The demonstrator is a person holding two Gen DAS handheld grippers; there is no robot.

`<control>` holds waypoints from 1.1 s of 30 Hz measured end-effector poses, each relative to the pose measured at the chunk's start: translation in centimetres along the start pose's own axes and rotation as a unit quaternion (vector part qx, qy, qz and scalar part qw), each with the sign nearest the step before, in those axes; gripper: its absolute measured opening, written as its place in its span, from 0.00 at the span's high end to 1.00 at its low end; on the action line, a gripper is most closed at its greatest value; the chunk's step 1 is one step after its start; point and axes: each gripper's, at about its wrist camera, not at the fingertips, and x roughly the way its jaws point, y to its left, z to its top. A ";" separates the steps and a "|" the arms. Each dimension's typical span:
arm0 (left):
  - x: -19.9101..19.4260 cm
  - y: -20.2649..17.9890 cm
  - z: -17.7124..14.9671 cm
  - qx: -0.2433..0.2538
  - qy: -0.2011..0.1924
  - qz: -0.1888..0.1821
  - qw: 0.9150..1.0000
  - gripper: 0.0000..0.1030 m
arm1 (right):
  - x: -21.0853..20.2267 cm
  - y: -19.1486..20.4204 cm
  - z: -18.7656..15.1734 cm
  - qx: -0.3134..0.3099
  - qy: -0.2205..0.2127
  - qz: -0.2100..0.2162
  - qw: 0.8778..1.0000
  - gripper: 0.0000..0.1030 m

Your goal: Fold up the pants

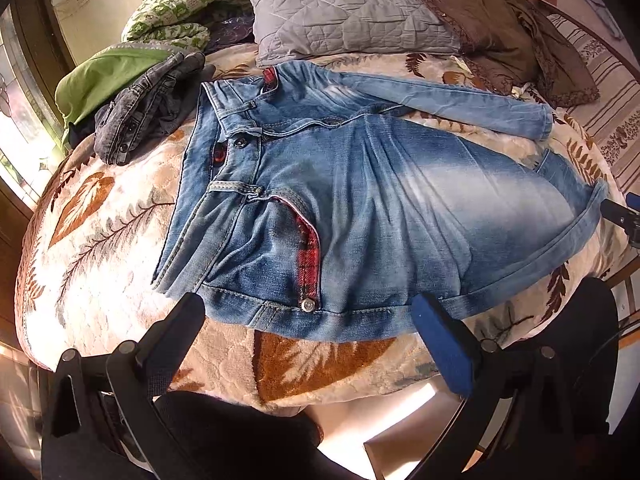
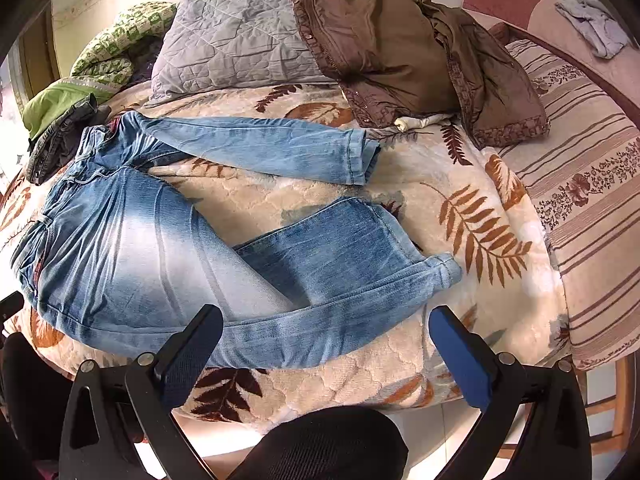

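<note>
We see one pair of blue jeans (image 2: 132, 248) spread on the leaf-patterned blanket (image 2: 460, 216), waistband to the left, two legs apart, the nearer one bent back. Our left gripper (image 1: 308, 320) and right gripper (image 2: 326, 330) both stand wide open above the near edge, holding nothing. One grey pillow (image 2: 232, 40), one brown garment (image 2: 400, 40) lie behind.

L hand-held gripper (image 1: 308, 312) jaws wide apart, tilted down, empty; R hand-held gripper (image 2: 326, 326) same.
</note>
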 end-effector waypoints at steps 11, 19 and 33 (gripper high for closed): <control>-0.4 -0.1 0.4 -0.011 -0.009 -0.023 1.000 0.00 | 0.1 -0.5 -0.1 0.011 0.003 -0.002 1.000 0.00; -0.5 0.0 0.4 -0.014 -0.009 -0.026 1.000 0.00 | 0.2 -0.5 0.0 0.012 0.002 0.001 1.000 0.00; -0.5 -0.1 0.8 -0.014 -0.010 -0.024 1.000 0.00 | 0.5 -0.7 -0.3 0.032 0.004 0.005 0.999 0.00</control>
